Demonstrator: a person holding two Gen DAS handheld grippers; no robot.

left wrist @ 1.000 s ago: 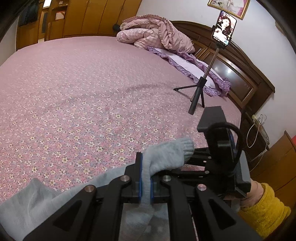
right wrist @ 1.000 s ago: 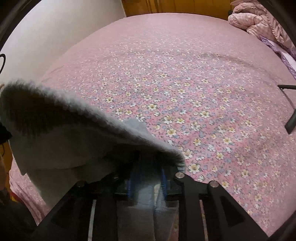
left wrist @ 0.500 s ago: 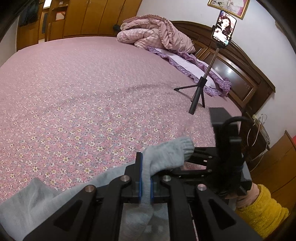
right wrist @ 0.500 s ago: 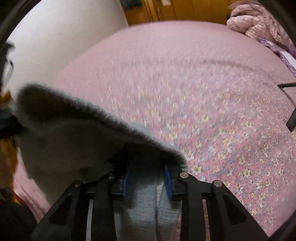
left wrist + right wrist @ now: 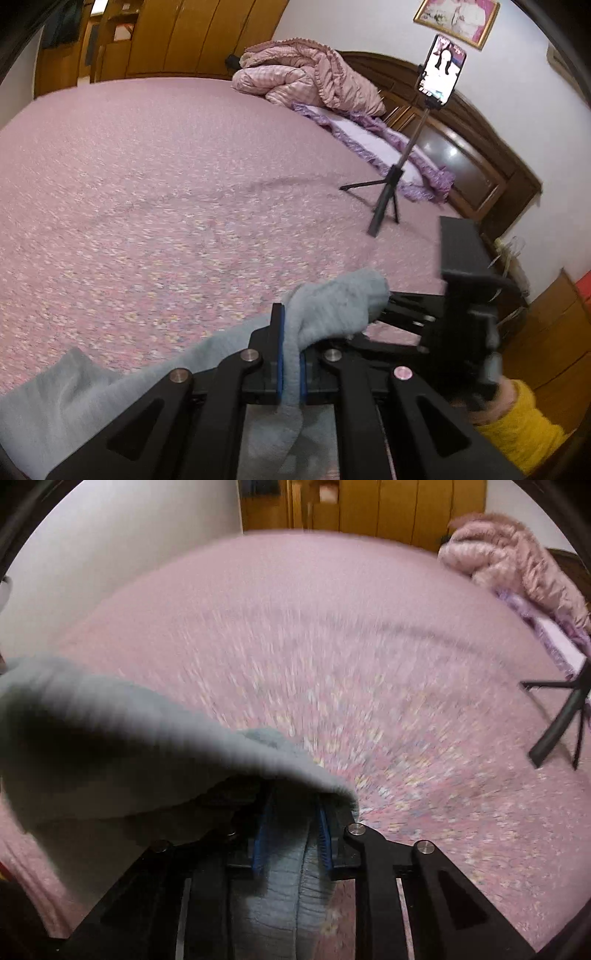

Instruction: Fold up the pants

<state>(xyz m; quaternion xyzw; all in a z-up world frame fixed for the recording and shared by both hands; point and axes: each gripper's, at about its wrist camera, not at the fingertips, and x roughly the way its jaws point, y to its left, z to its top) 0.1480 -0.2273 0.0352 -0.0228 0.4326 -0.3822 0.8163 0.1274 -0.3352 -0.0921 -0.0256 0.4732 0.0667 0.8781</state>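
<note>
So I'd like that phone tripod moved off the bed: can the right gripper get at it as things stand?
Probably not yet. The right gripper is shut on the grey pants, so its fingers are occupied. The tripod stands apart on the bedspread, with nothing between.

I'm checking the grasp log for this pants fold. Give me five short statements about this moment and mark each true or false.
1. The left gripper is shut on the grey pants. True.
2. The right gripper is open and holds nothing. False: grey fabric is pinched between its blue pads.
3. A phone tripod stands on the bed. True.
4. The pink quilt is spread flat over the whole bed. False: it is bunched in a heap near the headboard.
5. The bed cover is plain white. False: it is pink with small flowers.
</note>
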